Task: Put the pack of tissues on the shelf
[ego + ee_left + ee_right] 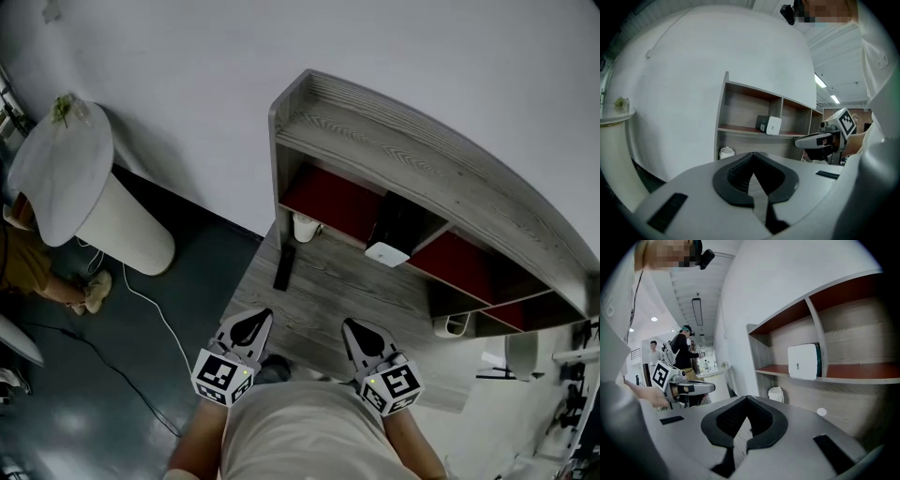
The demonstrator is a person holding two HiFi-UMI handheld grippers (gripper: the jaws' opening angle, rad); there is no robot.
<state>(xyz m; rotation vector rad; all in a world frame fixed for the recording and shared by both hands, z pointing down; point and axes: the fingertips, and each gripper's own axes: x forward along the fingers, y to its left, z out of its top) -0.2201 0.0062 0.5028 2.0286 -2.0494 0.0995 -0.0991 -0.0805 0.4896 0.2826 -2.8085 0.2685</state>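
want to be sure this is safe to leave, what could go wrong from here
1. The tissue pack sits right at the front edge of the shelf; a knock could probably tip it down onto the desk.
2. The left gripper and right gripper hover over the desk, jaws shut and empty. A careless push forward might hit the black bar or the white cup under the shelf.

I count two grippers: left gripper (255,321) and right gripper (357,330). I see one shelf (403,155), one pack of tissues (387,253), two white cups (305,227) (453,325) and one dark bar (284,267).
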